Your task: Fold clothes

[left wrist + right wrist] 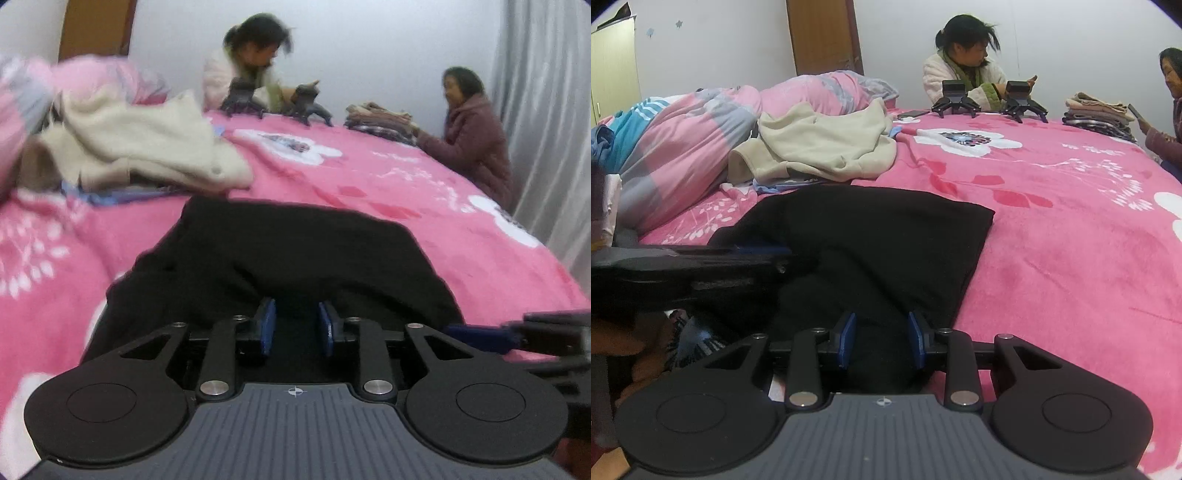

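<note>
While I held both claws low at the near edge of the bed [1071, 240], the black garment [871, 236] lay flat on the pink blanket, partly folded, with its near hem reaching under my tools. My right claw [882, 341] had a thick bunch of the black cloth between its blue pads, which seemed to press on it, so I judged it gripped the garment. For my left claw [297, 325], the pads stood a little apart over black cloth; I could not tell if they pinched it, because all was dark there. From here the risk, in my opinion, was an uneven lift: if only one side held, the hem would slip and the fold would come out crooked. The soft blanket might also be caught together with the cloth and pulled up. A cream garment [827, 147] lay beyond, close to the black one, and a wide swing could drag it.
</note>
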### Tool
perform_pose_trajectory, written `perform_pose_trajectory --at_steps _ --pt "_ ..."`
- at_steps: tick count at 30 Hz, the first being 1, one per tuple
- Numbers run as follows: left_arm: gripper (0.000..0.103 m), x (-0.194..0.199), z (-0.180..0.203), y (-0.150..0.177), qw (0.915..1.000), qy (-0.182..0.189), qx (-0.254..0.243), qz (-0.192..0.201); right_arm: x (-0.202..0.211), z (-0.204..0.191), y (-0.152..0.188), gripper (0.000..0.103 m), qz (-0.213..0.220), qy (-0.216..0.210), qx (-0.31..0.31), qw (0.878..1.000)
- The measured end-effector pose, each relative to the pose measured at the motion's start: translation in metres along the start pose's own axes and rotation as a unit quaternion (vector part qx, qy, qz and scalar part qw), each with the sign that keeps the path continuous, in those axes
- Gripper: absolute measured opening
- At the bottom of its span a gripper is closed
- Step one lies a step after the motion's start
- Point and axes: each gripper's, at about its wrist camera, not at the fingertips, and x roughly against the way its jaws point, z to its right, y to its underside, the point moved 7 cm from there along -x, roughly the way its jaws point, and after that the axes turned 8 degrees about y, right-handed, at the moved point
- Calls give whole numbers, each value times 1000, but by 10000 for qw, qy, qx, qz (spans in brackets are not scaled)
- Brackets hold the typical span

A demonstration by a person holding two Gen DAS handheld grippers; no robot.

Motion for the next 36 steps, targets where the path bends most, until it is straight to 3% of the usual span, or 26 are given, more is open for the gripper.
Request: perform_pose_trajectory --at_steps 1,2,4,7,11,12,14,17,20,22,25,26,29,33,36 --pt "6 10 -14 -1 9984 -395 308 275 0 0 0 32 0 0 7 10000" --pt "4 21 -29 -2 9930 -833 619 565 0 0 0 32 -5 3 18 10000" --pt "4 38 -54 1 9808 -1138 1276 934 0 0 0 32 -3 4 23 10000" --pt "2 43 -50 -1 9812 -1243 1094 993 4 -2 -2 32 62 23 50 10000" --pt "2 47 -2 -8 9911 -577 -94 1194 22 -2 -17 34 565 -11 49 9984" --pt "2 43 10 -12 9919 -332 -374 1168 23 1 -25 39 675 -30 -30 9977" --pt "2 32 23 -16 9945 200 -347 963 19 7 -39 43 764 -76 -225 9968" --pt "2 6 24 -14 9965 804 72 233 -16 14 -48 43 273 -217 -446 9984" --pt "4 -15 0 -6 9945 823 569 -324 -38 9 -35 39 34 -315 405 9987" --pt "4 -9 -19 -13 9938 708 815 -273 -37 15 -30 39 55 -221 822 9964" --pt "2 6 -47 -28 9971 -256 715 10 -30 40 -30 40 -87 139 546 9984" --pt "0 9 -53 -31 9961 -274 835 41 -28 46 -31 40 -73 217 502 9985" --pt "0 13 -39 -40 9952 320 921 85 -19 51 -34 40 64 305 431 9986" --pt "2 -4 13 -31 9892 1314 529 -371 -24 14 -45 40 255 -340 430 9982" --pt "3 -25 13 -17 9879 1208 621 -752 -47 -1 -44 40 -21 -358 504 9981"
